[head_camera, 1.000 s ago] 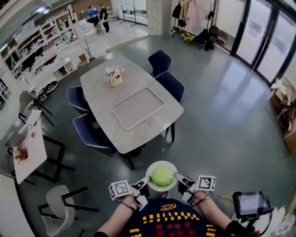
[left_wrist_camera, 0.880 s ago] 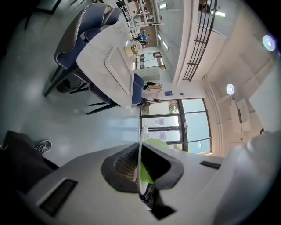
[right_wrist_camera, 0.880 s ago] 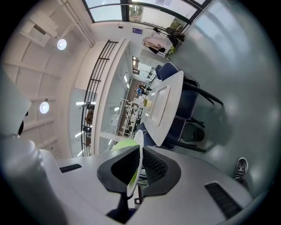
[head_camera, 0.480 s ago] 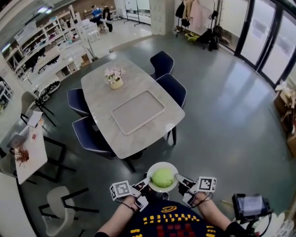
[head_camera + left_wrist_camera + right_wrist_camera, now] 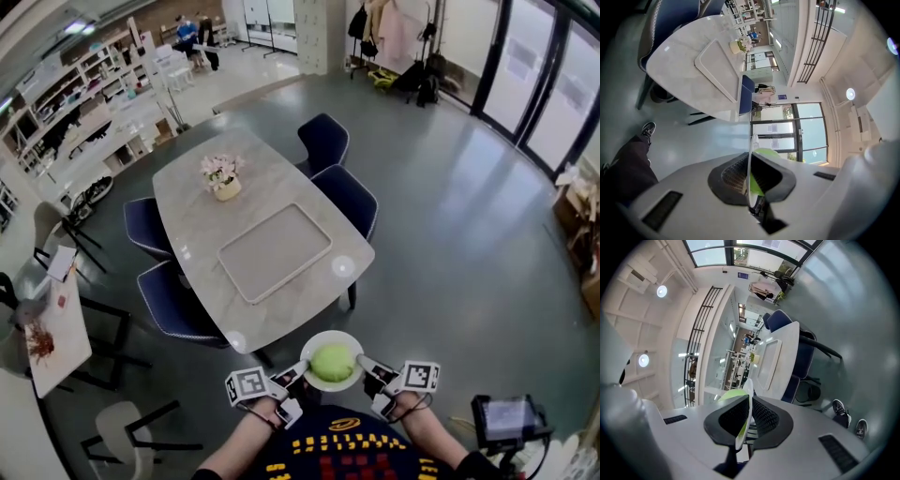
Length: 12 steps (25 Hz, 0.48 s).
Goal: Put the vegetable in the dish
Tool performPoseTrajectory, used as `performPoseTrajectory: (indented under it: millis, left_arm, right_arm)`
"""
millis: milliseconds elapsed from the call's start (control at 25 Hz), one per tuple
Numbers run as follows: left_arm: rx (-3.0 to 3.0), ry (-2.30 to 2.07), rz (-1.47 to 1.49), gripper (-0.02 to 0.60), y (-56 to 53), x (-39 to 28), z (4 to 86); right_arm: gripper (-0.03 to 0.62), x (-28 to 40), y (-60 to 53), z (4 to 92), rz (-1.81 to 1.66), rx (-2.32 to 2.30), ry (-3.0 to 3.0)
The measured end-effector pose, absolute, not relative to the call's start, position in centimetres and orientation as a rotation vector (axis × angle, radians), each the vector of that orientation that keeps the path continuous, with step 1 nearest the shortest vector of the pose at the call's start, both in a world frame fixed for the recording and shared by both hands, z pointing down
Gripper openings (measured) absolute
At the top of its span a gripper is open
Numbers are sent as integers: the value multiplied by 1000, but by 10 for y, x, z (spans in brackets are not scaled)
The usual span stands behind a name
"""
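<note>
just short of the desk [image 5: 187, 211], left tool [image 5: 295, 372] and right tool [image 5: 364, 364] each clamp the white dish [image 5: 330, 335] holding a round green vegetable [image 5: 331, 362]; blue chairs [image 5: 345, 192] alongside.

Left hand-held gripper [image 5: 296, 369] and right hand-held gripper [image 5: 363, 362] each clamp the dish [image 5: 330, 334] rim.

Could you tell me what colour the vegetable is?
The vegetable is light green, clearest in head view.
</note>
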<state>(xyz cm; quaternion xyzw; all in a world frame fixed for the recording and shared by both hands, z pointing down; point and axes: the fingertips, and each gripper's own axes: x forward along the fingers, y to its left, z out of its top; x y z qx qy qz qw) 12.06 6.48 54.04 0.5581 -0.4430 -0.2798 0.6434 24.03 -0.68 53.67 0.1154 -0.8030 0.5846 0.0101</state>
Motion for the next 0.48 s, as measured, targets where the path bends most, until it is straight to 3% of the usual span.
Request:
performPoseTrajectory:
  millis: [480]
  left_arm:
    - [1302,-976,-652,14,-34,37,529]
  right_arm:
    - [21,172,-96,544,1860,557,-2333]
